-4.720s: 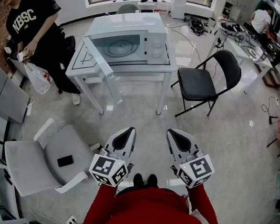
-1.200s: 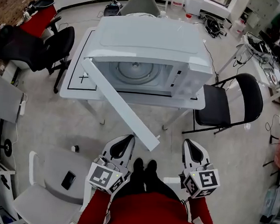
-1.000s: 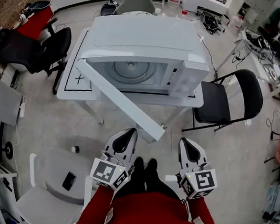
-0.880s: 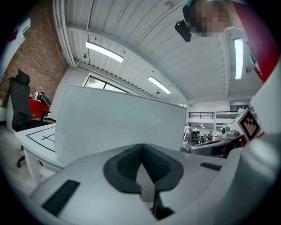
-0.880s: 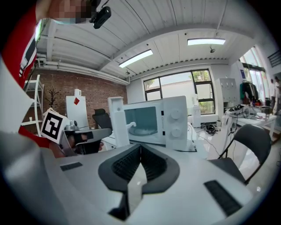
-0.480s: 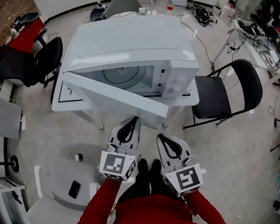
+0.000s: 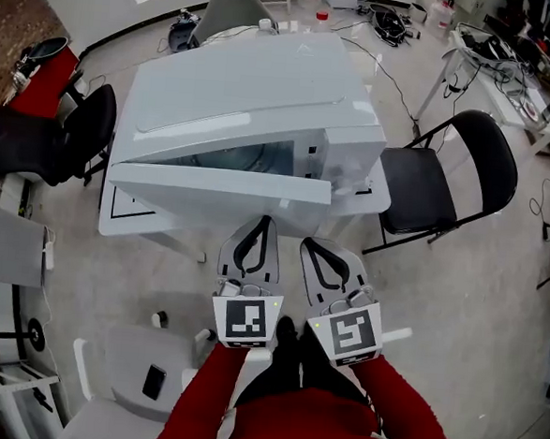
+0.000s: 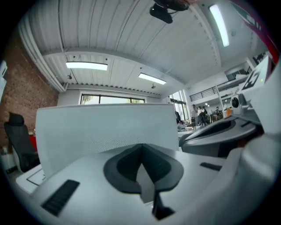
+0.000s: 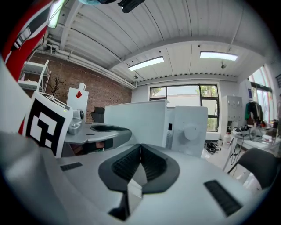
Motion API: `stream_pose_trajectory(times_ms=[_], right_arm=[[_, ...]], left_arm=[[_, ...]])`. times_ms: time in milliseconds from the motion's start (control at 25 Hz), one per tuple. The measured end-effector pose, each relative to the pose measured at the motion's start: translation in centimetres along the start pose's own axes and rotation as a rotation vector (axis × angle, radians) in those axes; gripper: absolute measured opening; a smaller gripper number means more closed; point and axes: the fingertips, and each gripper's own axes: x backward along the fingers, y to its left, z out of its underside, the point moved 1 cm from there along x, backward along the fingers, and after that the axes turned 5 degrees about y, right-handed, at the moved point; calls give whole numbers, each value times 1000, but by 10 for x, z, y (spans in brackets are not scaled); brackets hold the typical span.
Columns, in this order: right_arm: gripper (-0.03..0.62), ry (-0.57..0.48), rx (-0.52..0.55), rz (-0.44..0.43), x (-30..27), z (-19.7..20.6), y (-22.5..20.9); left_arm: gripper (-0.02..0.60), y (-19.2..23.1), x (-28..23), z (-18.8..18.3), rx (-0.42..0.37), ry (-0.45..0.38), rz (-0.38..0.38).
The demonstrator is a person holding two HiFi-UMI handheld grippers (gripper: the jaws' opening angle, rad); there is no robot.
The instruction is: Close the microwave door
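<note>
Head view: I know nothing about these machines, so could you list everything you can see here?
Microwave: one, white, on the table, centre.
Microwave door: one, white, ajar, not yet fully shut.
Table: one, white, under the microwave.
Folding chair: one, black, right of the table.
Office chair: one, black, left of the table.
Grey chair: one, grey, behind the table.
Armchair: one, white, bottom left.
Phone: one, black, on the armchair seat.
Sleeves: two, red, bottom edge.
Left claw: one, white and black, shut and empty, just before the door.
Right claw: one, white and black, shut and empty, beside the left claw.
</note>
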Motion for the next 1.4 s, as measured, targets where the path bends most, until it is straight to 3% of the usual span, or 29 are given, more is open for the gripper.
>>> stream_pose_trajectory(times_ms=[120,200,440,1000,1400], right_arm=[[12,0,27,47,-10,-5,-6],[12,-11,56,62,-17,-10,-10],[12,-4,53,91,-37,-10,-23],[12,10,36,105,-70,-17,-42],[12,-11,-52,125,-76,-20,-47]], left_arm=[[9,6,-6,-21,-179,-80,-72],[9,7,-11,-24,-261,-81,-101],[9,12,-23,-4,-171,30,-110],[9,25,-43,-7,-125,54,-131],[9,29,-45,-8,-19,44,-131]])
